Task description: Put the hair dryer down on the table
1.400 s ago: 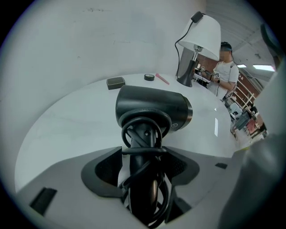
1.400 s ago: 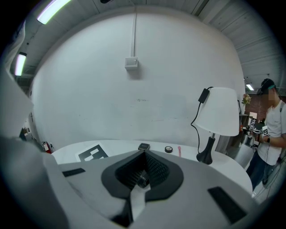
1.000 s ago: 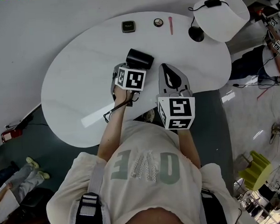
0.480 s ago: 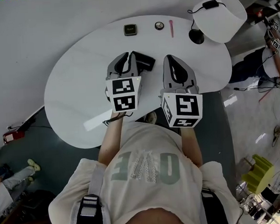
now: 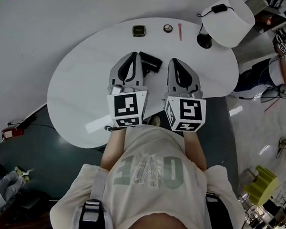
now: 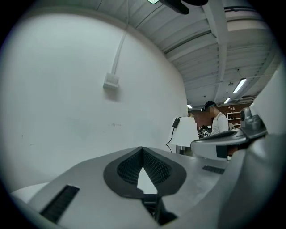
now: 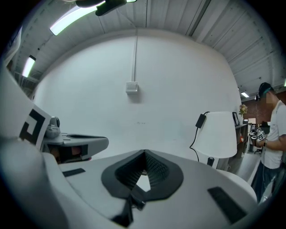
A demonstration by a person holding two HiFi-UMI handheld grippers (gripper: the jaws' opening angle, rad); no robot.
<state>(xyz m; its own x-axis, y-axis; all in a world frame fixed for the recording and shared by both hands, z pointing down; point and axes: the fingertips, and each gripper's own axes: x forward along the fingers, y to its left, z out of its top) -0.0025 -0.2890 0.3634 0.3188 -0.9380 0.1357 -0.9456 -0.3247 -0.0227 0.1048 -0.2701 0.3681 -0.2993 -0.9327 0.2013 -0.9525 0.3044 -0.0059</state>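
One lamp and a square case stand beyond the hair dryer.

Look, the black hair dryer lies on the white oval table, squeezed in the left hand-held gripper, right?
No. The black hair dryer lies on the white oval table, but the left gripper view shows the left hand-held gripper shut on nothing.

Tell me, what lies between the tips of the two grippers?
The black hair dryer lies on the white table between the left gripper and right gripper; the head view shows it.
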